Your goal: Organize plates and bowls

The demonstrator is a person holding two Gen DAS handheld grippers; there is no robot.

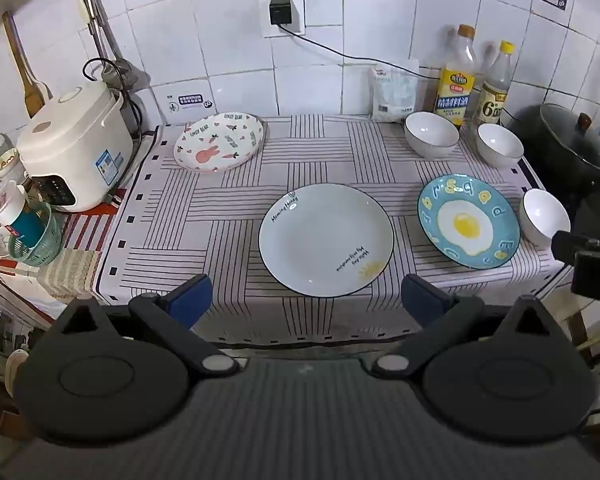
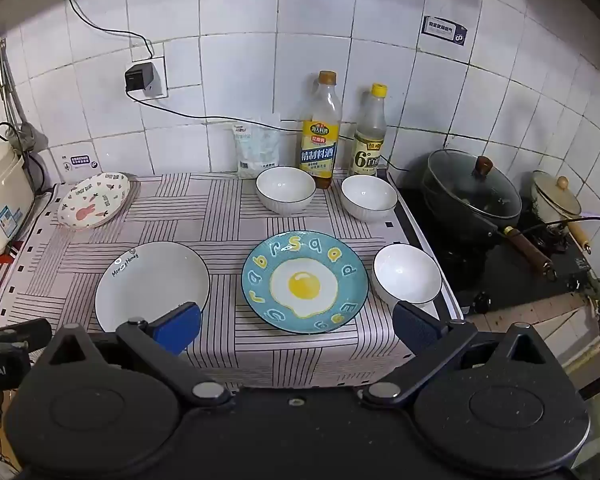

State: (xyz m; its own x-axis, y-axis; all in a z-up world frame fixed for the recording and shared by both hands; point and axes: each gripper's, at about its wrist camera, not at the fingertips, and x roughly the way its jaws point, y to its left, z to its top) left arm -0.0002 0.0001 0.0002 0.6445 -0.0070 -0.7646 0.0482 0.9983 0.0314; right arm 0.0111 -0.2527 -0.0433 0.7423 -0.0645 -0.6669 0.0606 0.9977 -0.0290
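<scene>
- The worktop [image 1: 228, 216] is covered by a white cloth printed with blocks of thin black stripes; it serves as the landmark below.
- A round, glossy white ceramic plate with a thin dark rim [image 1: 326, 240] lies flat at the front middle of the worktop, with small script lettering and a yellow sun motif on it.
- A round blue ceramic plate painted with a fried egg and raised letters [image 2: 305, 287] lies flat at the front of the worktop, just beside the white plate on its stove side, apart from it.
- A shallow white plate with a pink rabbit and carrot pattern [image 1: 219, 147] sits at the back corner of the worktop nearest the cream rice cooker [image 1: 74, 152].
- Three white ceramic bowls with dark rims and ribbed outer walls stand upright and empty: one [image 2: 406, 274] at the front edge next to the egg plate, two [image 2: 286, 189] [image 2: 369, 197] at the back of the worktop before two plastic bottles [image 2: 319, 132].
- The left gripper [image 1: 306, 298] hangs over the front edge of the worktop, its blue-padded fingers [image 1: 190, 300] spread wide apart, holding nothing.
- The right gripper [image 2: 298, 328] likewise has its fingers wide apart and empty, in front of the egg plate.
</scene>
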